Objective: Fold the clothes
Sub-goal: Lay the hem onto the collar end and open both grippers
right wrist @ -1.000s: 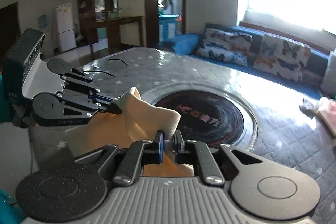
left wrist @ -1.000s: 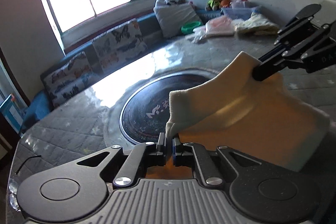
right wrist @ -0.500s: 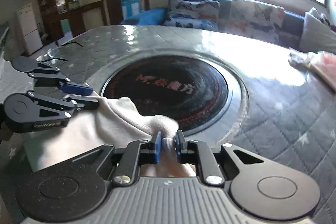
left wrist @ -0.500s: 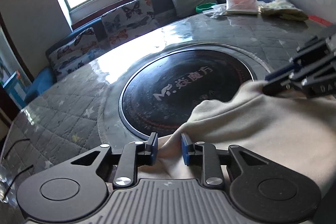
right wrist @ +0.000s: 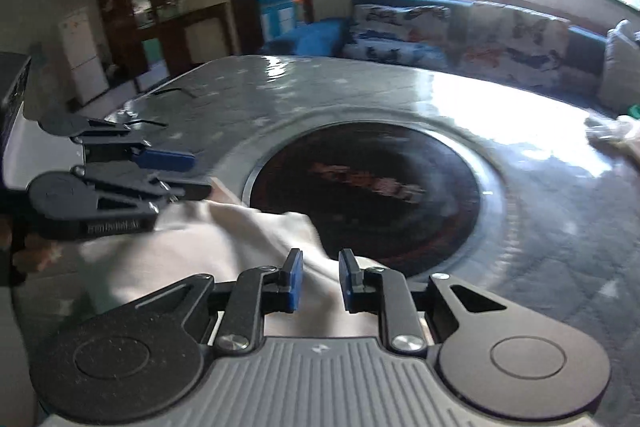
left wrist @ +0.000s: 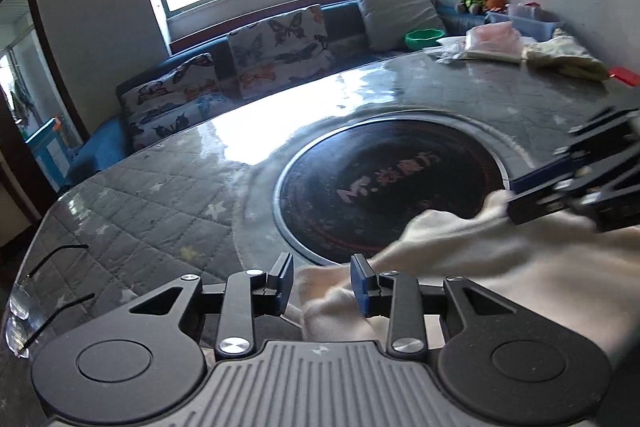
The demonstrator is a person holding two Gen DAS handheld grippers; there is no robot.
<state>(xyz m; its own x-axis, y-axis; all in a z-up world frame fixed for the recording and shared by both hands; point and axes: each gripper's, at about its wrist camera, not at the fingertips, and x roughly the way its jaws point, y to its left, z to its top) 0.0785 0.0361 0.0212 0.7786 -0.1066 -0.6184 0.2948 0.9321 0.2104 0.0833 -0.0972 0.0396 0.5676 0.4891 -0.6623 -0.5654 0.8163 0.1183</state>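
cream garment [left wrist: 500, 267] lies on table [left wrist: 160, 211], both tools opening.

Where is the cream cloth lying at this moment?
The cream cloth lies on the near edge of the table, its far edge over the rim of the dark round plate, between both opening tongs.

Soft matt cream cloth garment [left wrist: 500, 267]; glossy quilted grey table cover [left wrist: 160, 211]; shiny black disc [left wrist: 384, 187]
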